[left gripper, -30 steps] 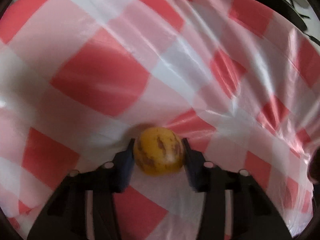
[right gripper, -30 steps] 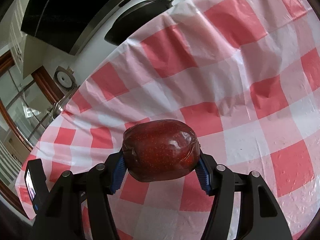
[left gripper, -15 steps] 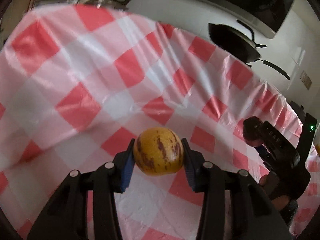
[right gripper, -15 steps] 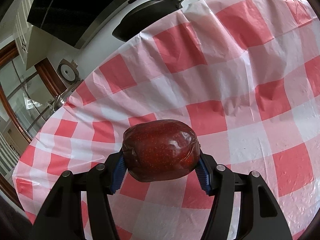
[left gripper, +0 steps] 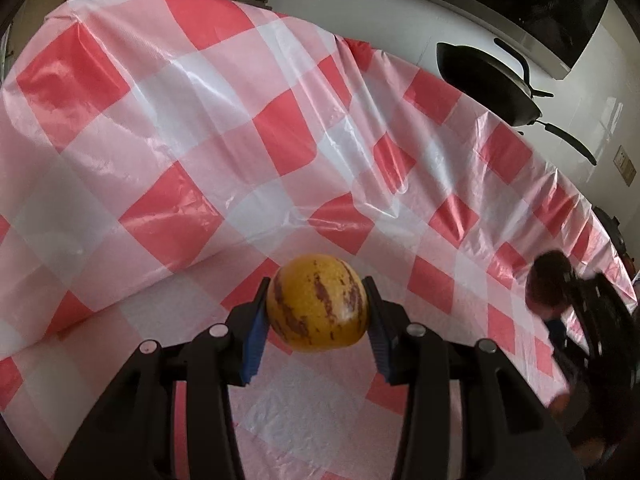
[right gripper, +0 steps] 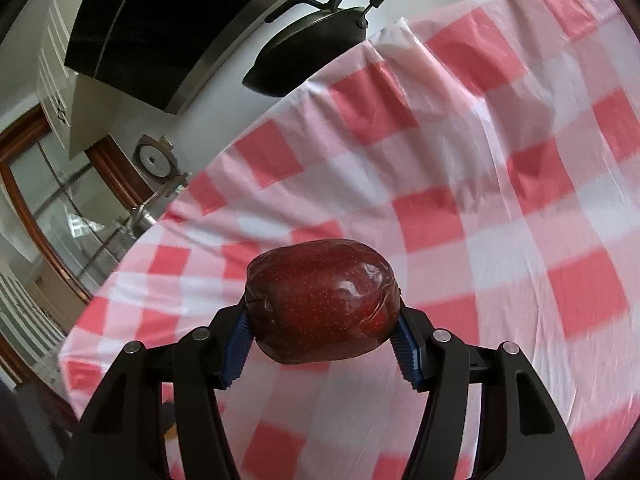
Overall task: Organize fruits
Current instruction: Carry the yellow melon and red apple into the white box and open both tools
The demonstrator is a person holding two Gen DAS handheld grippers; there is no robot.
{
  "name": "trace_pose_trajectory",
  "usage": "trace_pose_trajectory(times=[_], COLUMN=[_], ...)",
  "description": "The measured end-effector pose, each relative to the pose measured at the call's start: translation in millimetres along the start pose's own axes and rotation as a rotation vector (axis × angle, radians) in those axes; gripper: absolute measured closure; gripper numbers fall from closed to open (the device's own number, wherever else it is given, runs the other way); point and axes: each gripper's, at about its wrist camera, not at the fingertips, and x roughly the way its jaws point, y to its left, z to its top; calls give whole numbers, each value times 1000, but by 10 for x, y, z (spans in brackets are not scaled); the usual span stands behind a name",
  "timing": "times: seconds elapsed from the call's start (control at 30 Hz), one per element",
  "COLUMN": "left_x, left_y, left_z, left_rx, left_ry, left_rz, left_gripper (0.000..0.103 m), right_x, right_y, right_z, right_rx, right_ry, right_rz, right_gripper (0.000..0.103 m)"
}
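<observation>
Tablecloth [left gripper: 208, 128]: glossy red, pink and white check. Pepino melon [left gripper: 317, 302]: yellow-orange with broken purple-brown stripes. Apple [right gripper: 323, 301]: dark red, pale speckles, under shiny film. Gripper pads [left gripper: 253, 332]: blue, on black fingers. Frying pan [left gripper: 486, 84]: black.

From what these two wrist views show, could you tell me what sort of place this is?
Most likely a home kitchen. A black frying pan sits behind the table covered by a red-and-white checked tablecloth, and a dark range hood hangs on the wall above.
</observation>
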Motion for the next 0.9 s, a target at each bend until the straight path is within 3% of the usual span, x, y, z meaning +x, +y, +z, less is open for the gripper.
trace_pose_trajectory(times=[0.33, 0.53, 0.77, 0.9], left_x=[-63, -388, -983, -1217], left_y=[-9, 121, 467, 753], left_z=[-62, -267, -547, -647], left_rx=[15, 22, -11, -86], left_ry=[8, -18, -122, -112], left_rz=[16, 16, -28, -64], left_gripper=[59, 59, 59, 59], right_x=[-650, -1092, -1606, -1824], right_y=[196, 306, 485, 613], right_z=[-574, -882, -1203, -1367], right_rx=[-52, -105, -154, -217], right_ry=[58, 66, 79, 97], right_rz=[21, 31, 61, 84], right_gripper=[43, 43, 43, 43])
